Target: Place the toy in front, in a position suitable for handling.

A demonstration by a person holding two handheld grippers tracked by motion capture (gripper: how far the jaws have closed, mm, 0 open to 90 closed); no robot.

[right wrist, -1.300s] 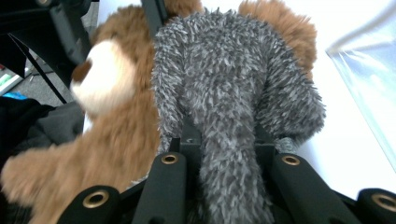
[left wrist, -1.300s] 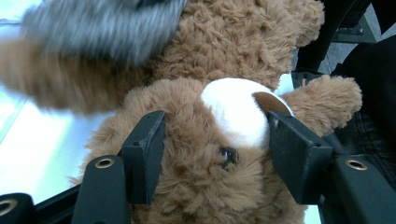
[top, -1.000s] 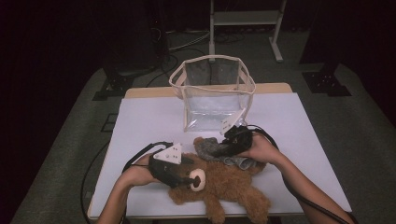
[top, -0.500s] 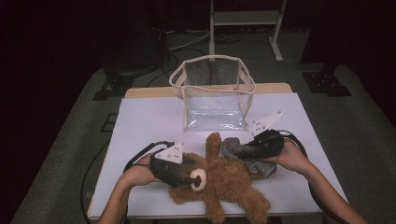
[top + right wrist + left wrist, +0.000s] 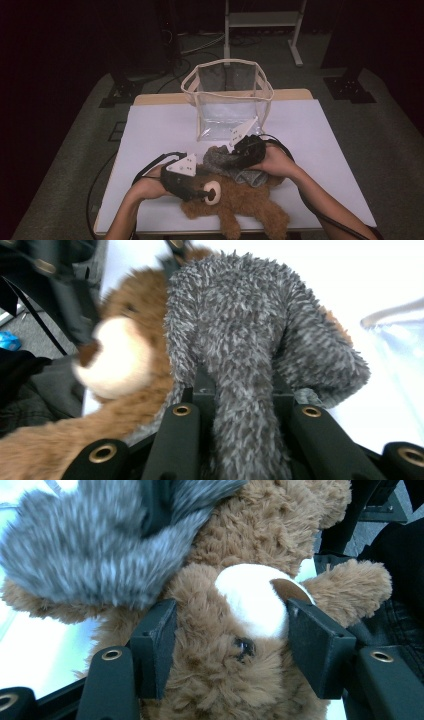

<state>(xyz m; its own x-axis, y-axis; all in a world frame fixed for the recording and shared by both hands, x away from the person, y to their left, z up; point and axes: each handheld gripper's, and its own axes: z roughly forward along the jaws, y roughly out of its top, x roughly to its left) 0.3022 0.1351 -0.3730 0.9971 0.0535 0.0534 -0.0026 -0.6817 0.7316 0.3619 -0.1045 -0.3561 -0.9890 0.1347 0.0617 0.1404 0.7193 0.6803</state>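
Since the earlier frame the right gripper (image 5: pixel 231 159) has swung back in over the brown teddy bear (image 5: pixel 245 202), carrying the grey fuzzy cloth (image 5: pixel 220 156); the bear lies on the white surface (image 5: pixel 155 135), nearer the person than the clear bag (image 5: pixel 227 105). In the left gripper view the fingers (image 5: pixel 155 645) clamp the bear's head. In the right gripper view the fingers pinch the cloth (image 5: pixel 245 365), just beside the bear's muzzle.
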